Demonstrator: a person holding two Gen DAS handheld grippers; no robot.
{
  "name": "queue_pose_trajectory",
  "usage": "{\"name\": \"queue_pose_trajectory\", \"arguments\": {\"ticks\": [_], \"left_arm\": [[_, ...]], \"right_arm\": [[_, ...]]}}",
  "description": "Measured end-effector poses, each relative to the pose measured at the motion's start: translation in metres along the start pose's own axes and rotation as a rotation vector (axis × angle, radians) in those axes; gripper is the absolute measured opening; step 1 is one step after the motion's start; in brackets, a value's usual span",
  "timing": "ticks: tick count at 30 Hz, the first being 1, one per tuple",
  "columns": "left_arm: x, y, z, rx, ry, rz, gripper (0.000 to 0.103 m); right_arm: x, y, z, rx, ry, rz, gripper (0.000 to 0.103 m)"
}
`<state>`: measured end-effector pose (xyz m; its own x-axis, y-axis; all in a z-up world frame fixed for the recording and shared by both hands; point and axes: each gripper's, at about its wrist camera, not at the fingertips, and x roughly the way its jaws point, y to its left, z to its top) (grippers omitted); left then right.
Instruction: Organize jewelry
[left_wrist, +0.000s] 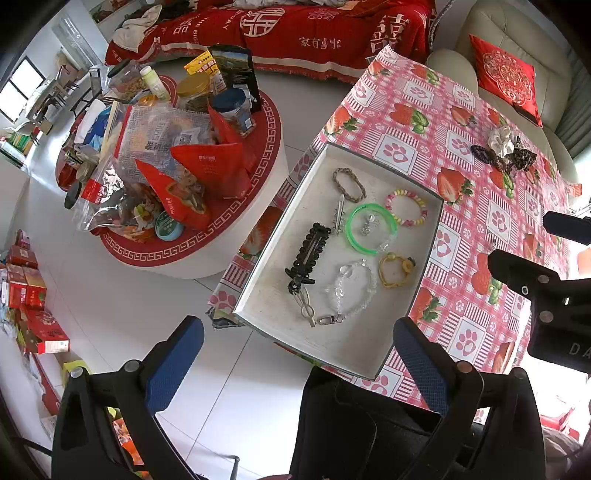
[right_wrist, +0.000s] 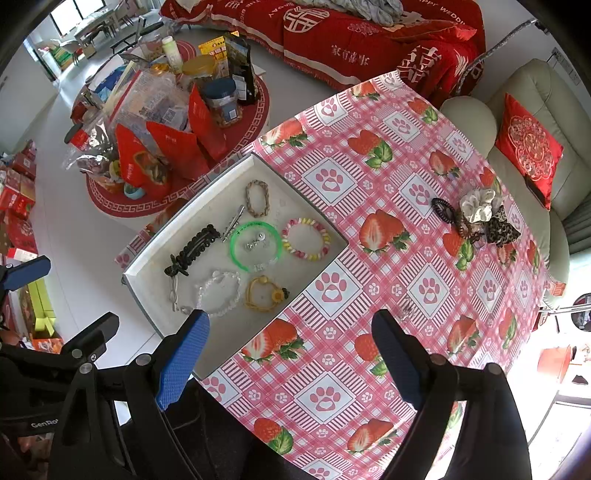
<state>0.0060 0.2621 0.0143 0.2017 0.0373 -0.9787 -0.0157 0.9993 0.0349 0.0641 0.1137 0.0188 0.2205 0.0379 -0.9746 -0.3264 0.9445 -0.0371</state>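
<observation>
In the tray (left_wrist: 373, 363) — five bracelets (left_wrist: 371, 229), three clips (left_wrist: 308, 254).

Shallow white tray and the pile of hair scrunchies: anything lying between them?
Only bare strawberry-print tablecloth lies between the shallow white tray and the pile of hair scrunchies; the right wrist view shows it best.

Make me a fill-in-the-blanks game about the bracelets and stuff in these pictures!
1. The round bangle in the white tray is bright ____.
2. The tablecloth shows paw prints and red ____.
3. The pile of hair scrunchies lies ____ the tray, on the tablecloth.
4. The right gripper has its jaws ____, with nothing between them.

Missing words: green; strawberries; outside; open
</observation>
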Motion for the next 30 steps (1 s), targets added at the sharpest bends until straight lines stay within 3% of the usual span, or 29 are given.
{"name": "queue_pose_trajectory", "arguments": {"ticks": [30], "left_arm": [[0.0005, -0.0011, 0.0004, -0.001, 0.002, 0.003, 0.103]], "right_arm": [[0.002, 0.0021, -0.0015, -0.001, 0.005, 0.003, 0.091]]}}
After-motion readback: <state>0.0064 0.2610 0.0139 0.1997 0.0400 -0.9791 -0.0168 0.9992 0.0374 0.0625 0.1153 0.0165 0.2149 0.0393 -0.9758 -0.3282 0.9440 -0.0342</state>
